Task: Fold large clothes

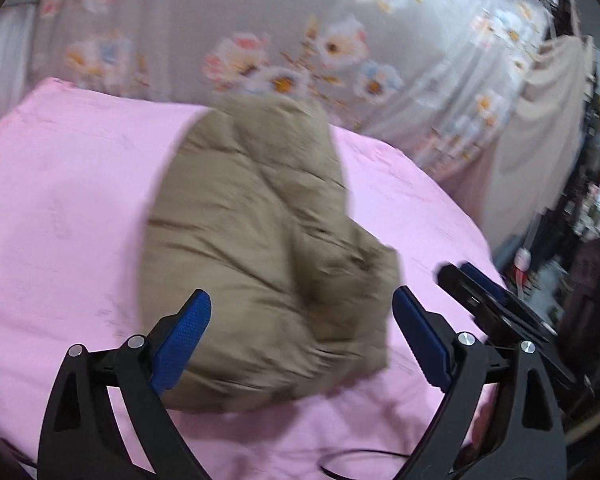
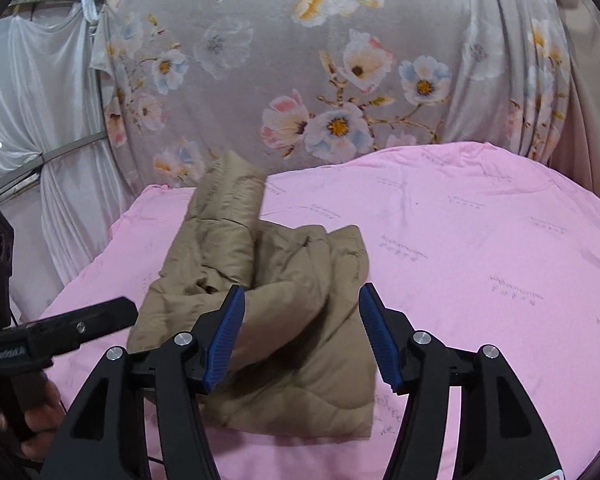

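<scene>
Nearest, the left gripper (image 1: 302, 320) and right gripper (image 2: 302, 332) both hover with jaws apart, holding nothing. Just beyond them a tan quilted jacket (image 2: 276, 304) lies folded into a bundle on the pink bedsheet (image 2: 480, 240). Unpinned, its puffy top layer could spring open. A floral curtain (image 2: 320, 80) hangs behind.

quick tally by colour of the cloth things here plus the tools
Tan: 1, the folded padded jacket
Pink: 1, the sheet under it
Grey floral: 1, the hanging cloth behind
White: 1, the drape at the far left
Black with blue pads: 2, the left tool and right tool, both open, nothing held
Total: 6
</scene>
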Motion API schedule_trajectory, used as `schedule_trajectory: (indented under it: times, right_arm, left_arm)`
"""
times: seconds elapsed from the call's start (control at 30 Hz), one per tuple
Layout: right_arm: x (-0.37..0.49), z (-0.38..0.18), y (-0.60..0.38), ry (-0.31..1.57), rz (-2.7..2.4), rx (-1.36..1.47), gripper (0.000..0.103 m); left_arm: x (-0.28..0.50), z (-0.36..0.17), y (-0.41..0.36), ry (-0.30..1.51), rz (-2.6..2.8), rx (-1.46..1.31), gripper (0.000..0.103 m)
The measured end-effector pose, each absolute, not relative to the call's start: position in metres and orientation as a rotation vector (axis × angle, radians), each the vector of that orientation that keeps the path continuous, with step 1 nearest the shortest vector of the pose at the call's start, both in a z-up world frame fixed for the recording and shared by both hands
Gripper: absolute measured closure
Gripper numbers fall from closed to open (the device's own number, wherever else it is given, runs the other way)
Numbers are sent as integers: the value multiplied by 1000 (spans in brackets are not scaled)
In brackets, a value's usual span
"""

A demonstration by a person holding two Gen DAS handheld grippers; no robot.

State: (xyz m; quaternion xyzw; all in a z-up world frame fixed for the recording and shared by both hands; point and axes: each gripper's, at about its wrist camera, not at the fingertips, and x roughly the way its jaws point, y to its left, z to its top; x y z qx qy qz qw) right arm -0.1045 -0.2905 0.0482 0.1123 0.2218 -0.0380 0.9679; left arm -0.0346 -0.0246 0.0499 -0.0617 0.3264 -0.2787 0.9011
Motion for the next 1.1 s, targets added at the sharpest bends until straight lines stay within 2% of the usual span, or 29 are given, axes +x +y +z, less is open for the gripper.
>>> schedule_trajectory:
  times: [0.17, 0.33, 0.47, 0.5, 0.53, 0.57, 0.67, 0.7, 0.9, 1.1]
  right_arm:
    - [-81, 60, -242, 487, 34, 145, 35]
    - [-45, 50, -215, 566, 13, 67, 35]
    - [-10, 46, -229, 659, -22, 170, 36]
    - [1, 41, -237, 705, -36, 215, 38]
    - [9, 35, -244, 741, -39, 250, 50]
    - [15, 28, -249, 768, -35, 281, 68]
    - [21, 10, -274, 799, -5, 397, 80]
    - [19, 7, -282, 794, -10, 420, 81]
    - [6, -22, -325, 788, -23, 564, 82]
    - [9, -45, -333, 778, -36, 546, 82]
  left_arm:
    - [-1, 57, 15, 674, -305, -119, 16]
    - [20, 56, 30, 678, -233, -99, 16]
    - [36, 55, 10, 672, -234, -59, 16]
    - [43, 53, 3, 680, -234, -46, 17]
    - [46, 53, -9, 687, -236, -41, 18]
    - [52, 50, -17, 698, -236, -36, 18]
    - [67, 39, -34, 737, -230, -46, 22]
    - [73, 35, -40, 754, -233, -40, 25]
    - [84, 5, -68, 804, -244, -29, 23]
    - [83, -14, -88, 794, -221, 7, 23]
